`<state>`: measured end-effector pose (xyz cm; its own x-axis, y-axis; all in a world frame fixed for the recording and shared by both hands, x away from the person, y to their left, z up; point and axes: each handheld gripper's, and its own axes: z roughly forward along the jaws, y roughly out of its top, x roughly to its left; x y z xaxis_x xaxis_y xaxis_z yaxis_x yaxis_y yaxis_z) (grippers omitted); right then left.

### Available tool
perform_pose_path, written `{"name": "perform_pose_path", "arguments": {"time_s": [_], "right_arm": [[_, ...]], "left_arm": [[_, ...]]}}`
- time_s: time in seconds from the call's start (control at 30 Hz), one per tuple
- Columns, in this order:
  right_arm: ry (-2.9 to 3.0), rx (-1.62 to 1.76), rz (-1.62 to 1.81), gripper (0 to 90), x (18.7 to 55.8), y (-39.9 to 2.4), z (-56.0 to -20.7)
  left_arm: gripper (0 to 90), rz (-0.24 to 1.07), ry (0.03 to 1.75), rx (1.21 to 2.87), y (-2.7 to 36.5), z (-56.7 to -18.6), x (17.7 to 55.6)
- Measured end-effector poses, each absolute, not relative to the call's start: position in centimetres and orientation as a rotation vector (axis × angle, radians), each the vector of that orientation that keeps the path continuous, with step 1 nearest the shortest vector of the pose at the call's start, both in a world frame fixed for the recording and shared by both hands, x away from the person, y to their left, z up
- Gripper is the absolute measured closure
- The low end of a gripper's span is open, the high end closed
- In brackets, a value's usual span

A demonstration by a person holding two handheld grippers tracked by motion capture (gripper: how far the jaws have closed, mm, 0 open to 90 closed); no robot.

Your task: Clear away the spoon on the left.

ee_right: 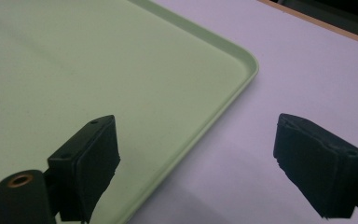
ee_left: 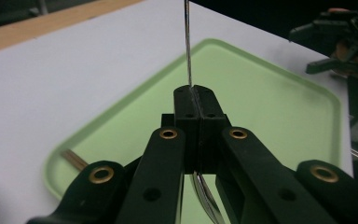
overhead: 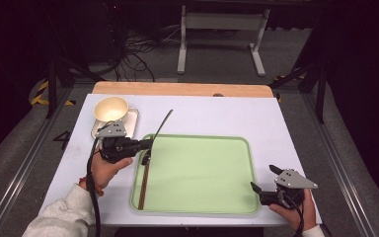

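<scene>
Spoon (overhead: pixel 162 126): pinched by its handle in the left gripper (overhead: pixel 147 143) above the green tray's (overhead: pixel 249 163) left edge, near the chopsticks (overhead: pixel 143 185); placing step underway, calling next for lowering and release; right gripper (overhead: pixel 264 183) spread, idle at the tray corner.

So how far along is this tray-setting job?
Done: chopsticks already lie along the green tray's left edge. In hand: the left gripper is shut on a metal spoon over that edge. Left: setting it down; the cup sits outside, and the right gripper waits open.
</scene>
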<state>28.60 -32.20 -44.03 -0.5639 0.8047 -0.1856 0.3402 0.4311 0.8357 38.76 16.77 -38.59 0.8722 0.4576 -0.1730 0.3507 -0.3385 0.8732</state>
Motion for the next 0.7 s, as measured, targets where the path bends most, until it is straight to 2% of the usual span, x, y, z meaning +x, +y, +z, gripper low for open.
{"name": "perform_pose_path", "arguments": {"time_s": [0.43, 0.7], "right_arm": [[2.11, 0.953, 1.042, 14.3, 28.6, -32.1, -44.1], [2.121, 0.945, 1.038, 14.3, 28.6, -31.9, -44.1]], "left_arm": [[90.0, -0.003, 0.584, 2.036, 14.3, -41.1, 36.0], [90.0, -0.028, 0.638, 2.079, 13.9, -42.9, 35.0]]}}
